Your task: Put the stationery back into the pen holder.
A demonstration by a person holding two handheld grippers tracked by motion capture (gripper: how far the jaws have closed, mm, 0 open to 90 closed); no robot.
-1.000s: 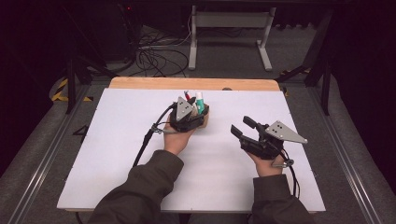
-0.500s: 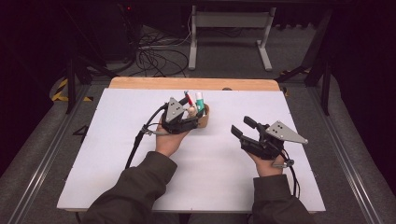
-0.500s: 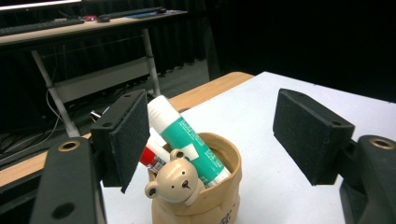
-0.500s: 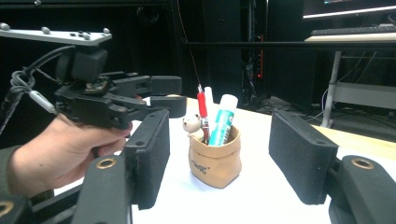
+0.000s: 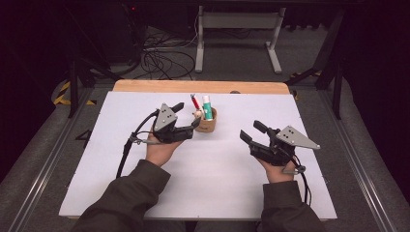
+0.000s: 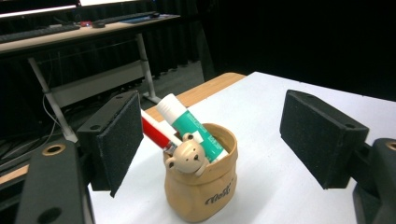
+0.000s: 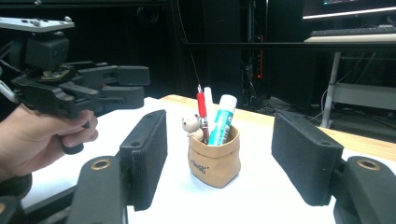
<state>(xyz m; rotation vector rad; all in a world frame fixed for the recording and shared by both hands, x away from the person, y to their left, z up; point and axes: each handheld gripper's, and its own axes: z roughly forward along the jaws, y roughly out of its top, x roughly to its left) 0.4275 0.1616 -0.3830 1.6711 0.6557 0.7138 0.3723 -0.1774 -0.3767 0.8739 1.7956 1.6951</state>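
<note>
A tan paper-bag pen holder (image 5: 206, 124) stands upright at the back middle of the white table. It holds a red pen (image 5: 195, 102), a green-and-white tube (image 5: 207, 107) and a bear-topped pen (image 6: 187, 156). My left gripper (image 5: 187, 115) hovers just left of the holder, open; its jaws have just been opening, and its pads (image 6: 119, 140) press on nothing. My right gripper (image 5: 254, 132) is held to the holder's right, well apart from it. It is open, its jaws have just been opening a little, and nothing lies between its pads (image 7: 306, 161). The holder (image 7: 215, 161) stands ahead of it.
A wooden strip (image 5: 203, 87) runs along the table's far edge. The white table top (image 5: 121, 164) stretches wide on all sides of the holder. A black cable (image 5: 128, 150) trails from the left gripper. A metal desk frame (image 5: 237, 29) and loose cables lie on the floor beyond.
My left gripper has drawn back to the left, off the holder, with its jaws wider apart. The pens in the holder now show fully. The right hand has stayed in place.
</note>
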